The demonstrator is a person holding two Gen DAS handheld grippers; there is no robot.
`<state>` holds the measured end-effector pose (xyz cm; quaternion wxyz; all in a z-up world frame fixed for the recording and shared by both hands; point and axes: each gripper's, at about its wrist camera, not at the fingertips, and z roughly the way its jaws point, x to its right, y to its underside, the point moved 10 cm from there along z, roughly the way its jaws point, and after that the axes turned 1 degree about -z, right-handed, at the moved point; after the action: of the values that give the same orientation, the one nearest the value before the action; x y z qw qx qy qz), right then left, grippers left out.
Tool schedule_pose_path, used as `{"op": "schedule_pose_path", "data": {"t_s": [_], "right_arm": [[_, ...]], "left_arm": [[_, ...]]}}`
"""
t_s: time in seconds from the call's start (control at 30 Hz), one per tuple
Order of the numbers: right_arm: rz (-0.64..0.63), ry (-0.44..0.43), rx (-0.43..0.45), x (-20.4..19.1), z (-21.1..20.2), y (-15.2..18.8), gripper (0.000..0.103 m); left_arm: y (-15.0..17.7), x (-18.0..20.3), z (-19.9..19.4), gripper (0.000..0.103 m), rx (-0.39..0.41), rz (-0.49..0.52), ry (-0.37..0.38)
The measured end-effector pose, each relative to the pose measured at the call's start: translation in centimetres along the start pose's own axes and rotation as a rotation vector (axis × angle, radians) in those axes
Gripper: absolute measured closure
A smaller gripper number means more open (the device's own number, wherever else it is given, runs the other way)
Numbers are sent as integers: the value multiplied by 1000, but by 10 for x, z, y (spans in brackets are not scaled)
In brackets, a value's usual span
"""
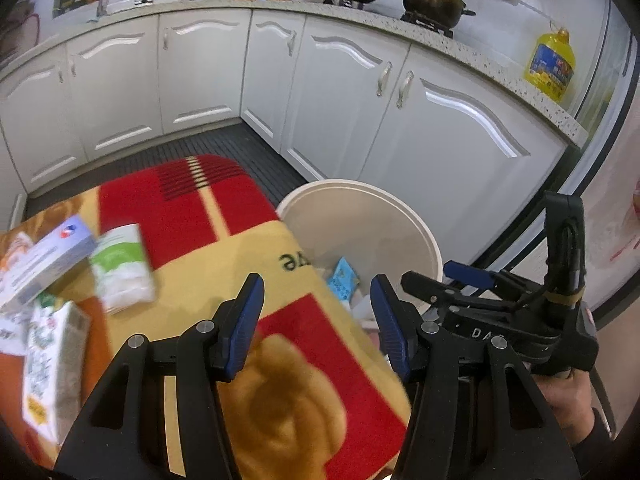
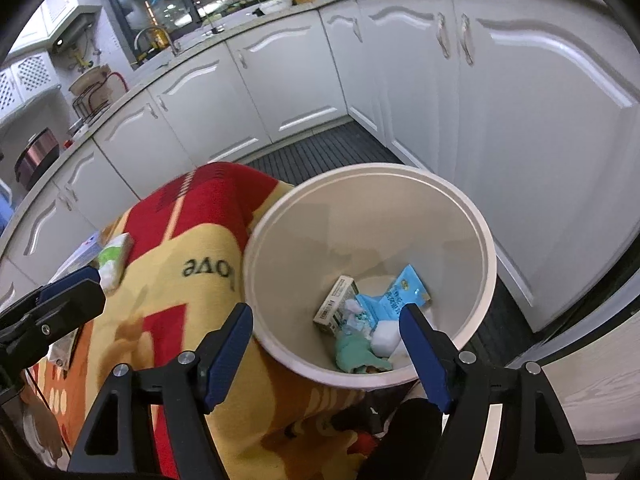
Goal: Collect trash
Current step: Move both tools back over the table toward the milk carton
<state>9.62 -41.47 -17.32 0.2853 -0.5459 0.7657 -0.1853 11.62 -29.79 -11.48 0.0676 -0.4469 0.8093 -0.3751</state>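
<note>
Blanket (image 2: 192,264) on the bench shows upside-down black letters "ove", cut off by the bin rim. Right claw (image 1: 486,334) body reads "DA", rest hidden. Box and packet labels are too blurred to read.
</note>
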Motion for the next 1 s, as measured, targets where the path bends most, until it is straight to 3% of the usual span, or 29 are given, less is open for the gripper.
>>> {"op": "schedule_pose_path", "data": {"t_s": [0.7, 1.0], "right_arm": [[-227, -51, 60, -124, -42, 12, 26], [-268, -136, 20, -174, -33, 24, 21]], "left_arm": [[59, -136, -121, 49, 59, -145, -168], [91, -179, -139, 35, 9, -210, -173]]}}
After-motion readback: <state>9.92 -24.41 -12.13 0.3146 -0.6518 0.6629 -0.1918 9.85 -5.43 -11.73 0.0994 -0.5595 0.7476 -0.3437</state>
